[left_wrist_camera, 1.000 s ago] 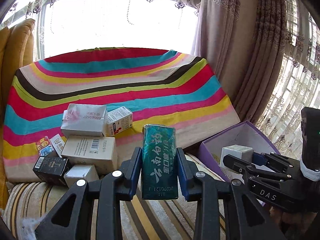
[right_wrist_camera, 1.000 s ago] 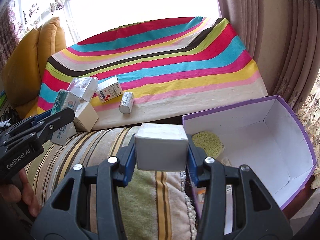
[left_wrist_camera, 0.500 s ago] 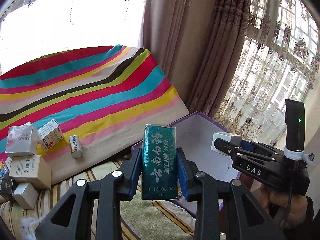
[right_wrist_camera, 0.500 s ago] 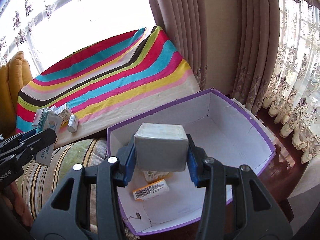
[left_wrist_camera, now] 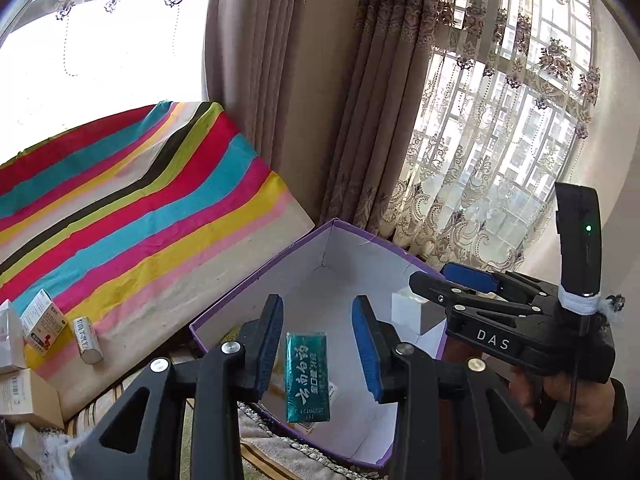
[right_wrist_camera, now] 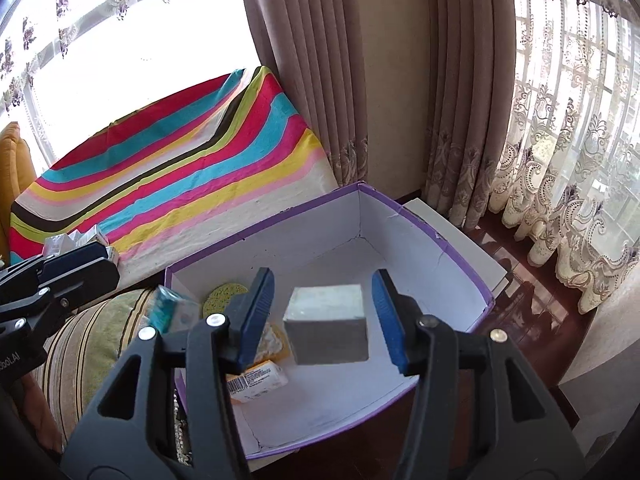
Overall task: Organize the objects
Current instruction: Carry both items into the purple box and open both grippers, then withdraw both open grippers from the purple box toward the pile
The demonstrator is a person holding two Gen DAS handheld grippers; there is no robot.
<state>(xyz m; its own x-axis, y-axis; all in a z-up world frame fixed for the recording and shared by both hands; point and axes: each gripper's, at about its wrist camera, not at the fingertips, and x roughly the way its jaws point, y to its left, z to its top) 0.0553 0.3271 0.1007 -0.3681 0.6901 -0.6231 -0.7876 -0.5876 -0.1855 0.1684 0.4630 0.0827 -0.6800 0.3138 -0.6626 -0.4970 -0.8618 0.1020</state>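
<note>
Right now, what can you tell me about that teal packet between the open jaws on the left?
The teal packet is a slim, glossy oblong, seemingly wrapped in shiny film, with white Chinese characters down its face and a printed number near its lower end. It stands roughly upright between the left gripper jaws, which are spread apart and clear of it on both sides. It is over the white inside of the purple-edged box; whether it is falling or resting cannot be told.

Both wrist views look steeply down, close above the purple box [left_wrist_camera: 256,280] [right_wrist_camera: 460,256], which they share.
</note>
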